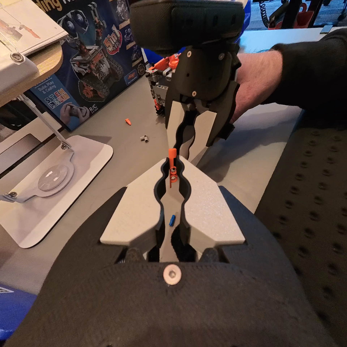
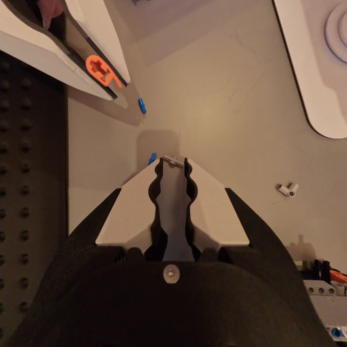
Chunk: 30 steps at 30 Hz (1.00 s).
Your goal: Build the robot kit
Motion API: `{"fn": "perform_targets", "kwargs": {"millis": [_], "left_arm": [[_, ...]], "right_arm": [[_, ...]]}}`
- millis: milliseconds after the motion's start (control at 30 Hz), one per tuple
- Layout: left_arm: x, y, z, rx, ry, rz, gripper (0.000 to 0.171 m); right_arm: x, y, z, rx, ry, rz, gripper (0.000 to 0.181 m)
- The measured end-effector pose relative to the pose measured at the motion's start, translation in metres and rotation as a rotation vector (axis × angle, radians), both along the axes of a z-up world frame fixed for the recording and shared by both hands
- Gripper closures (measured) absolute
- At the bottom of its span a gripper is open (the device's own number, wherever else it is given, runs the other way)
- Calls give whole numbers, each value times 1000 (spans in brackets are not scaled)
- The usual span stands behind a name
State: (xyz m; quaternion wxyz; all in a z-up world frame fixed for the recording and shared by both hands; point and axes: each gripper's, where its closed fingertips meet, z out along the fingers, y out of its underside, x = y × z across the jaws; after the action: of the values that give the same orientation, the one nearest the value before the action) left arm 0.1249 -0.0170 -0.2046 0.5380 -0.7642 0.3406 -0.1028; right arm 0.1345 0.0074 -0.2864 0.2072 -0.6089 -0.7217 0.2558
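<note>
The left gripper (image 1: 172,165) has its jaws squeezed on a thin orange plastic building piece with small round holes (image 1: 172,167), which stands upright between the tips. The right gripper (image 2: 172,161) points down at the grey counter (image 2: 225,116), and its jaws are closed onto a tiny grey plastic pin (image 2: 173,160), one tip at each end of it. A small blue plastic peg (image 2: 152,158) lies on the counter just beside the right gripper's left tip, partly hidden by it. A second small blue plastic peg (image 2: 142,105) lies on the counter near the left gripper's tips. A small grey plastic connector with little tubes (image 2: 287,190) lies farther off on the bare counter, and a tiny orange pointed piece (image 1: 128,121) lies beyond it. A black mat with round bumps (image 2: 28,169) covers one edge of the counter. A white stand with a flat base and a round clear lens (image 1: 54,178) sits on the other side. A half-built grey and orange brick model (image 1: 159,78) stands behind the right gripper. A blue cardboard toy box with a robot picture (image 1: 88,65) stands at the far side of the counter. A person's hand (image 1: 257,78) in a dark sleeve holds the right gripper.
</note>
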Motion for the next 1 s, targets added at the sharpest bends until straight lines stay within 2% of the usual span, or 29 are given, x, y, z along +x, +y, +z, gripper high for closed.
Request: {"fn": "perform_targets", "kwargs": {"millis": [300, 1000], "left_arm": [[2, -1, -1, -8, -21, -13, 167], [-2, 2, 3, 14, -38, 18, 167]], "right_arm": [[0, -7, -9, -24, -28, 36, 177], [4, -9, -2, -49, -5, 29, 174]]}}
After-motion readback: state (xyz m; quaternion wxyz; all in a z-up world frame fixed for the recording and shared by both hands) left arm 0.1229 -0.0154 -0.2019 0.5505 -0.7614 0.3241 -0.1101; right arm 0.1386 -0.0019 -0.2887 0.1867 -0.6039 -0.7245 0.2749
